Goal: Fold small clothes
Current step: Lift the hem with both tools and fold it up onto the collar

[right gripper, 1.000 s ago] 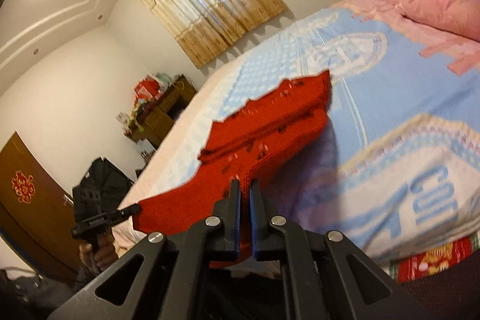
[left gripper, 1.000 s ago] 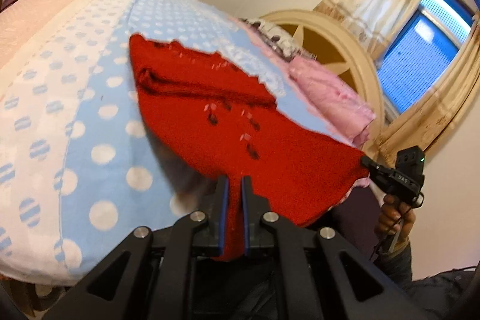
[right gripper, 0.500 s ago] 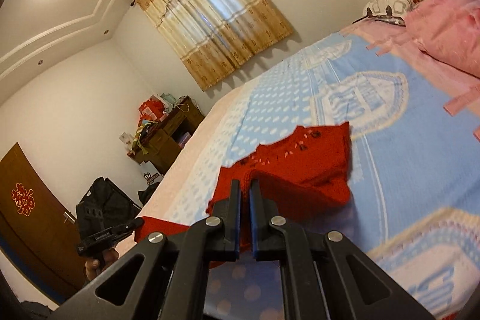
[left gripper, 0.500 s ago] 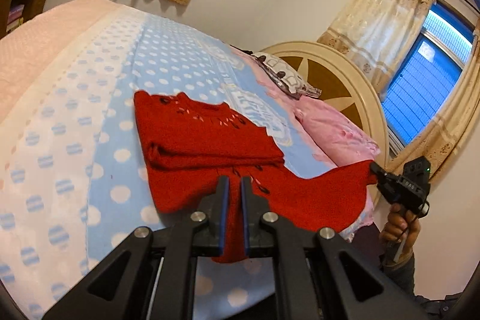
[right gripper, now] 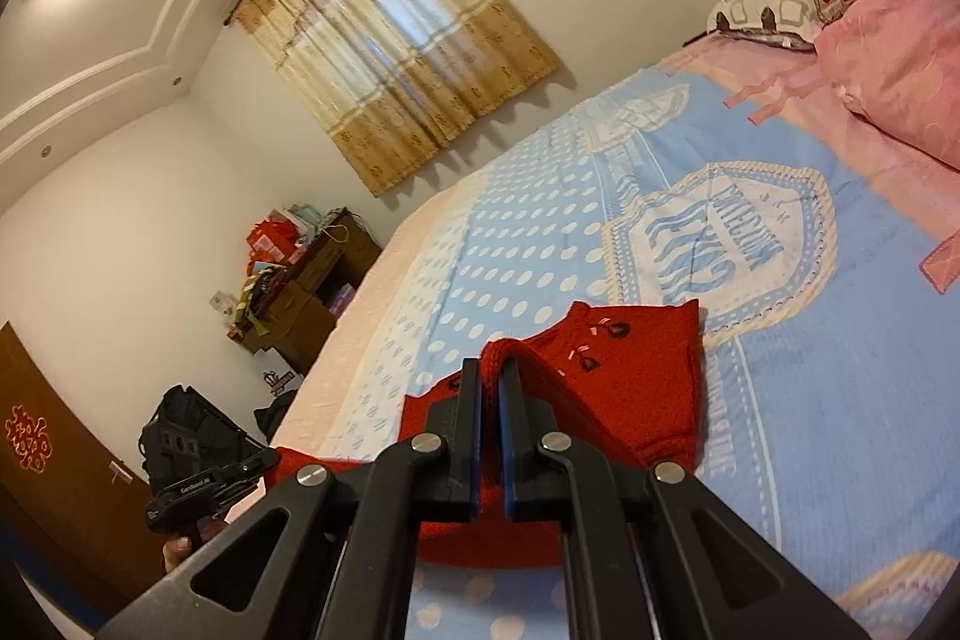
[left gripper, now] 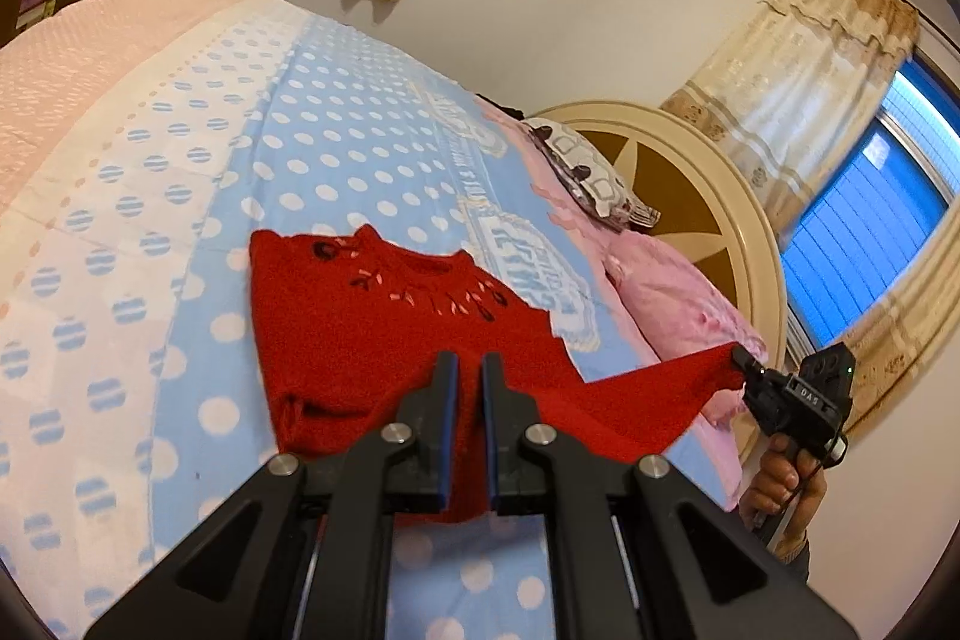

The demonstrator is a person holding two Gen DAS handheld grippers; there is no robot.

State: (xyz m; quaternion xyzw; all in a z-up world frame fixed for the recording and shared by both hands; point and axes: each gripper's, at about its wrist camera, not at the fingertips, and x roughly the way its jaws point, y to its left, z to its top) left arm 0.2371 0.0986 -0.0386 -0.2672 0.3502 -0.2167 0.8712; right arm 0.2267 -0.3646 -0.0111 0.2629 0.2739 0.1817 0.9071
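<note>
Presently: red knit sweater [left gripper: 372, 340], partly on the polka-dot bedspread [left gripper: 180, 196]. Near hem raised, left gripper [left gripper: 467, 400] and right gripper [right gripper: 491, 400] each clamped on a corner, held taut, seemingly to carry it over the collar.

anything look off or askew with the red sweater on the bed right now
Nothing looks damaged or spilled. The red sweater lies partly folded on the blue dotted bedspread, with its near edge lifted off the bed, pinched by the left tool and the right tool. So it looks uneven, as it would in mid-fold.
</note>
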